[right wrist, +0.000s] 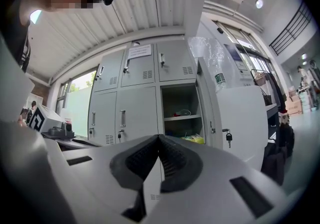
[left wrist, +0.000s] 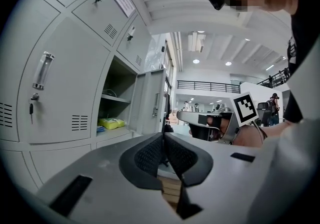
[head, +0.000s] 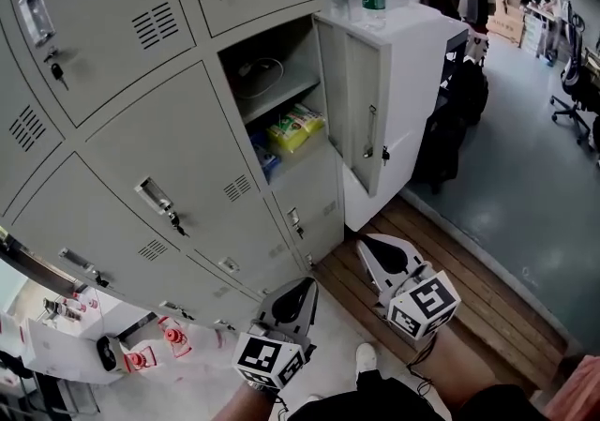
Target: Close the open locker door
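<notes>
The open locker door (head: 361, 110) sticks out in the upper middle of the frame. The left claw (head: 300, 293) and right claw (head: 372, 250) are well below it, both pressed together with nothing inside

Bare floor (head: 441, 260) lies open before the locker door (head: 354, 100); a white cabinet (head: 417, 72) stands just behind it, crowding its outer side.

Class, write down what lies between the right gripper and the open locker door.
Nothing stands there: in the head view only bare wooden floor separates the right gripper from the open locker door.
</notes>
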{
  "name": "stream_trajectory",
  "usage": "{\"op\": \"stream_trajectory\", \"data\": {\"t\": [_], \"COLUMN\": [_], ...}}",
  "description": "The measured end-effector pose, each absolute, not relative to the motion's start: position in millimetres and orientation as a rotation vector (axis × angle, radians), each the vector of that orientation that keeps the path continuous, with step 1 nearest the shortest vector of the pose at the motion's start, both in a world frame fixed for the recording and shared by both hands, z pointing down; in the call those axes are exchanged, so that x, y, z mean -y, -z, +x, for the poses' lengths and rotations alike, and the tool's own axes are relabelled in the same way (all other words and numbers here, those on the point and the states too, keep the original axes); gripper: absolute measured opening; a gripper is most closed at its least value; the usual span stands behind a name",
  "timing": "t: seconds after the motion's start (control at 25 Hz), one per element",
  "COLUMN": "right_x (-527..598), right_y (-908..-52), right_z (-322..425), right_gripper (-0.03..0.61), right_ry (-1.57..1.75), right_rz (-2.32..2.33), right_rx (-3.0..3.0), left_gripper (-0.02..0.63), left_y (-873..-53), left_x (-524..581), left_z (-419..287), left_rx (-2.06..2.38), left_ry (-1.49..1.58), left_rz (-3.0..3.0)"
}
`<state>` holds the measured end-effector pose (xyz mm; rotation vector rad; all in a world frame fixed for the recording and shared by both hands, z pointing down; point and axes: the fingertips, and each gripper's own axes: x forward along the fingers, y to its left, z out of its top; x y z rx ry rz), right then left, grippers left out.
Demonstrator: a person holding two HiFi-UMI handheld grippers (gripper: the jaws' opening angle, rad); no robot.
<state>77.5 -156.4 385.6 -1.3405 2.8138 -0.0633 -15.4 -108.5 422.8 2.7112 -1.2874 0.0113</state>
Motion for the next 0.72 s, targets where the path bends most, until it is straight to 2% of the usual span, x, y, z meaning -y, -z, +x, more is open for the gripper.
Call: {"op": "stream_trajectory", "data": {"t": [0.72], "right_x": [245.8], "right_y": [-374.7], "right_z": [153.4], "right_gripper": [0.052], "right_ry": [0.065], "right_rz": [-1.326], "right_rx": [-2.799], "left_gripper": [0.023], "left_y": [-407.8], "left_x": [186.1], "left_z": [57.8], "left_rx": [1.347], "left_ry": [0.038], "left_rz": [2.702]}}
